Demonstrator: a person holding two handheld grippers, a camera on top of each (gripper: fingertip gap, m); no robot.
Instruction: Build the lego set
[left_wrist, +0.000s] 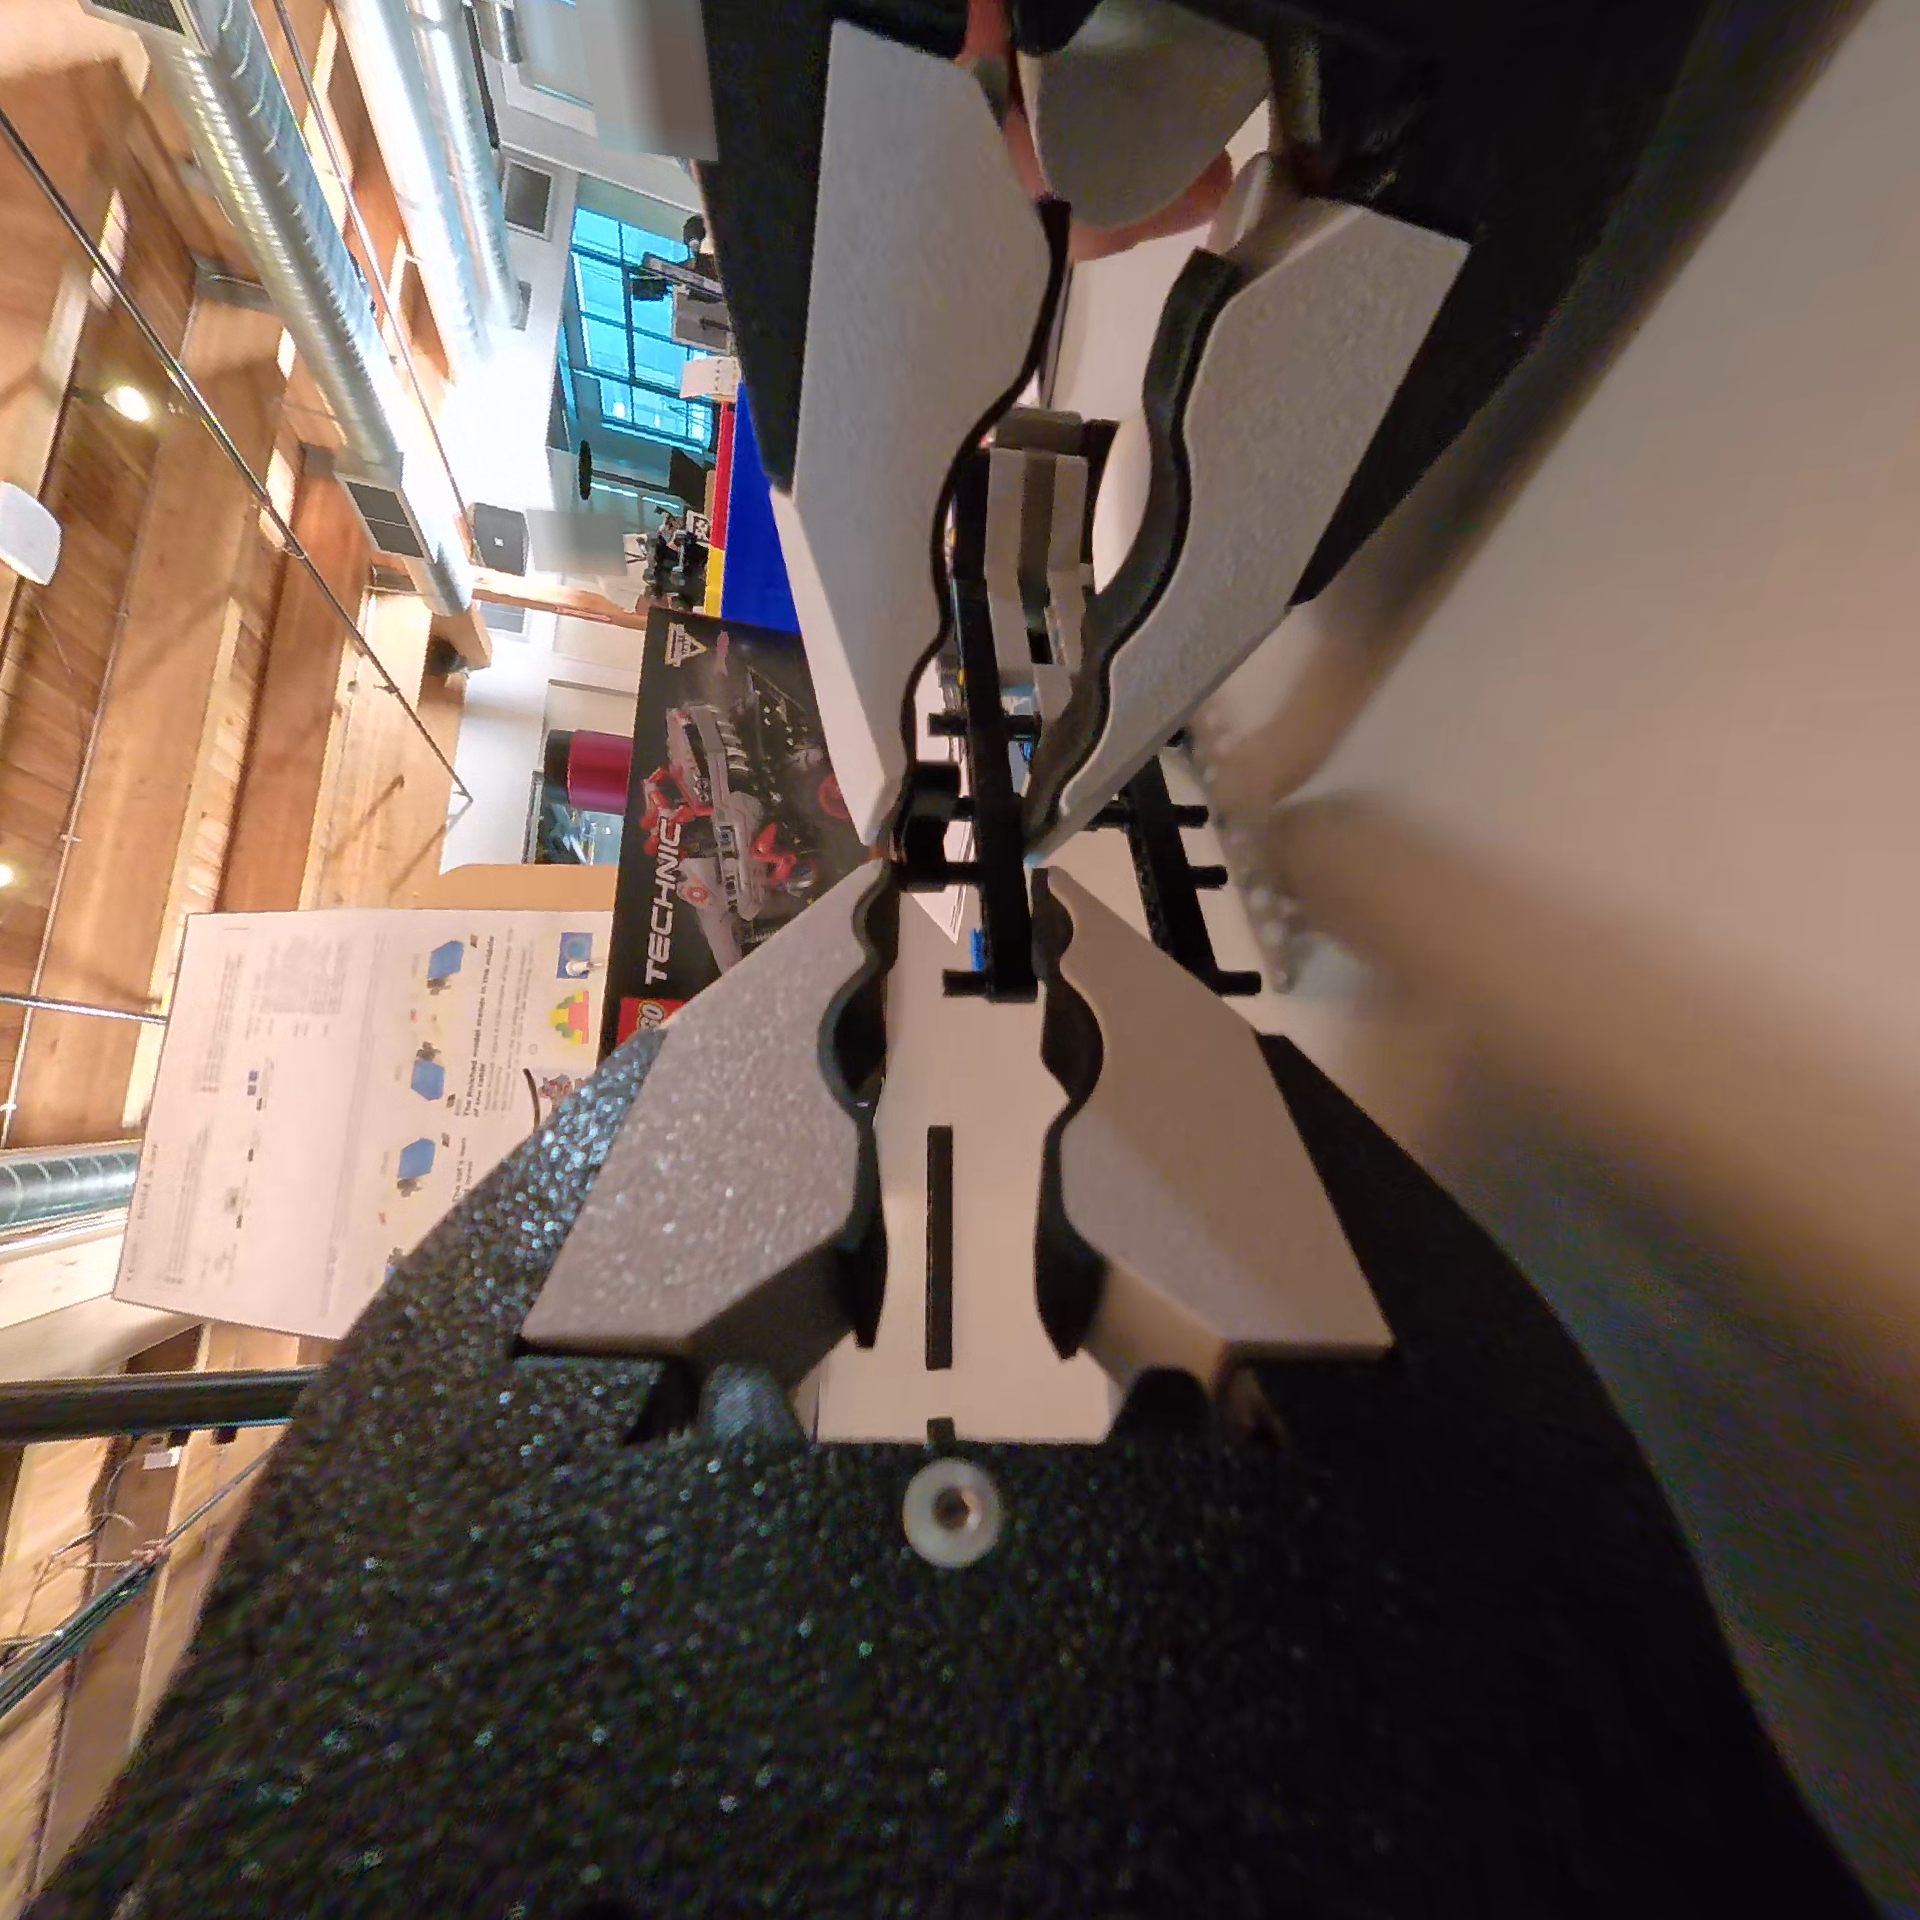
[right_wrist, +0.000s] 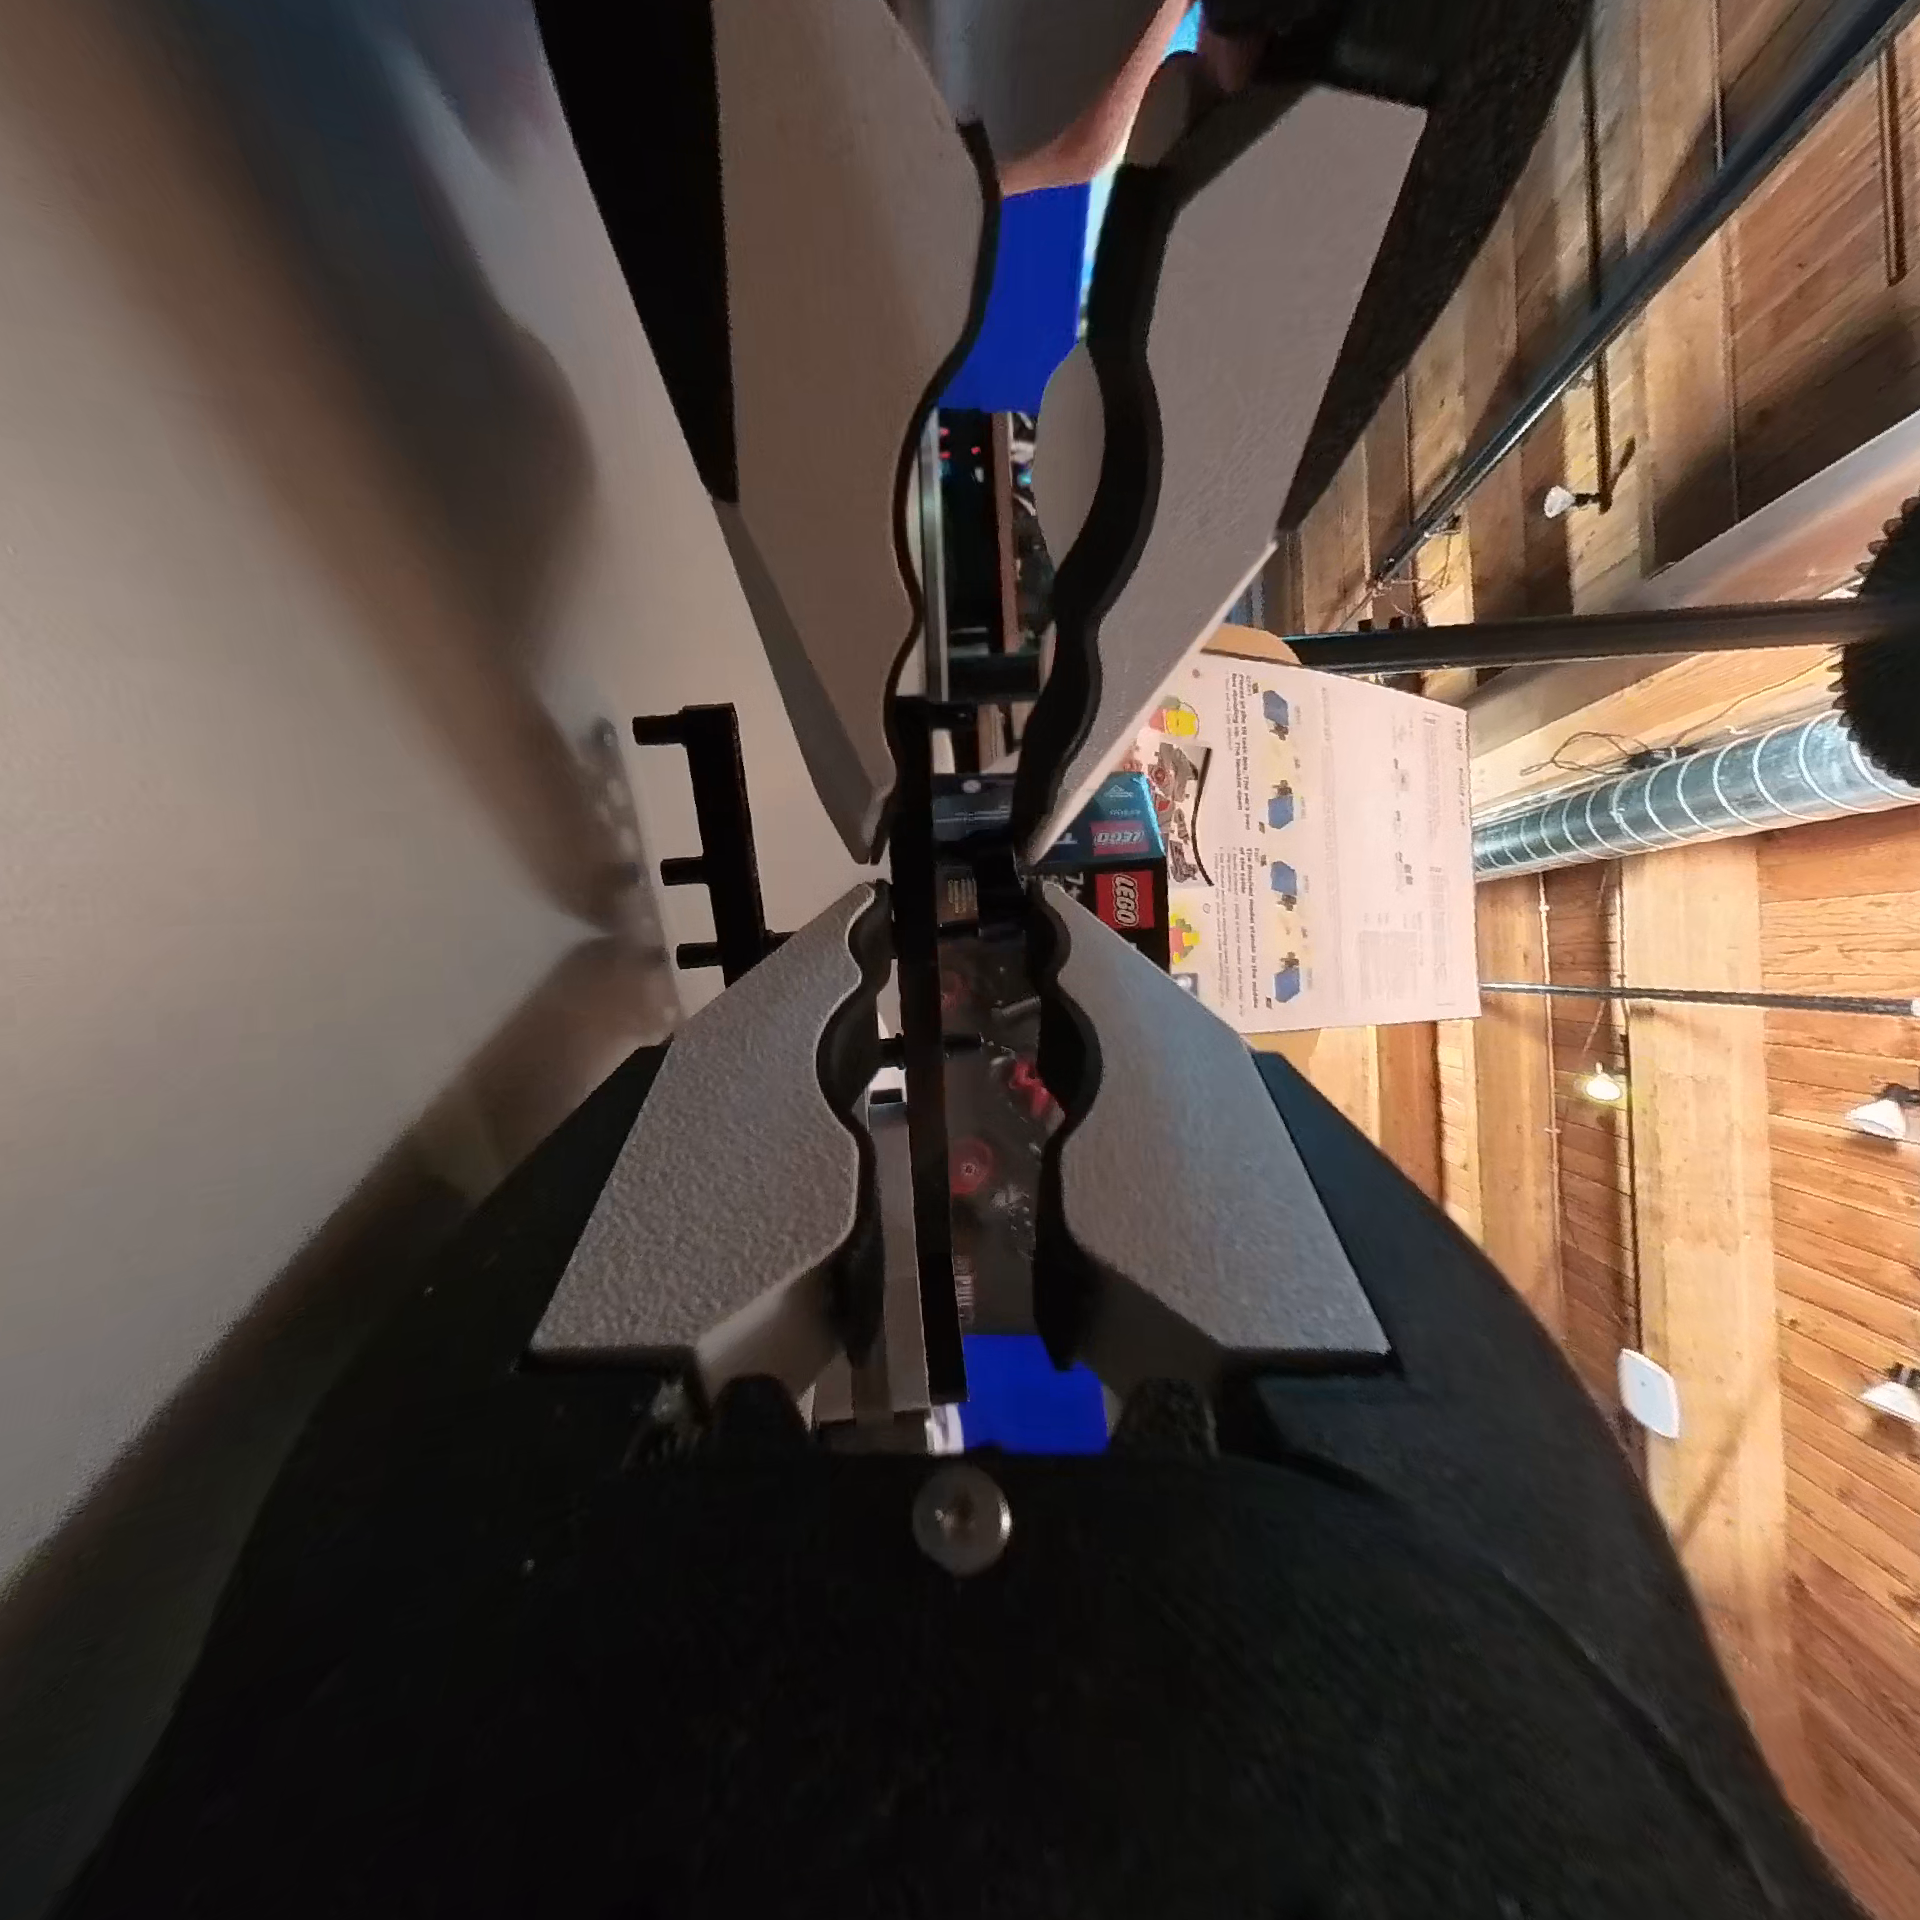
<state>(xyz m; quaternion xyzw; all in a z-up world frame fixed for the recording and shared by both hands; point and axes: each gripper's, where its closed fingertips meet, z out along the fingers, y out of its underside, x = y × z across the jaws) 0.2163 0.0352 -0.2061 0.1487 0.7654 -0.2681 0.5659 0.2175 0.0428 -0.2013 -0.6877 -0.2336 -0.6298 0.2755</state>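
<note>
Facing each other tip to tip, the two grippers meet over a white counter (left_wrist: 1558, 727); both views are rolled, so the counter stands as a wall at one side.

Left wrist view: the left gripper (left_wrist: 961, 899) fills the foreground, its jaws set narrow. The end of a black beam (left_wrist: 1003, 831) with side pins lies between the tips, closer to the finger on the counter side. Whether the pads pinch it cannot be told. Just beyond, the right gripper (left_wrist: 961, 836) comes in from the top, with its tips almost touching the left gripper's tips. The beam runs on between its fingers, and a grey part (left_wrist: 1029, 540) sits beside the beam deeper in that gap.

Right wrist view: the right gripper (right_wrist: 958, 894) also has narrow jaws. The beam (right_wrist: 930, 1039) runs the whole length of the gap down to the finger bases, hugging the finger on the counter side, and open space shows on its other side. Firm contact cannot be told.

The beam is off the counter. A second beam (left_wrist: 1174, 862), black with pins, lies nearer the counter; whether the two are joined is unclear.

Farther off stand a dark box (left_wrist: 717, 790) and a white printed sheet (left_wrist: 312, 1091). A blue panel (left_wrist: 753, 520) and a wooden ceiling with a silver duct (left_wrist: 281, 208) lie beyond them.
</note>
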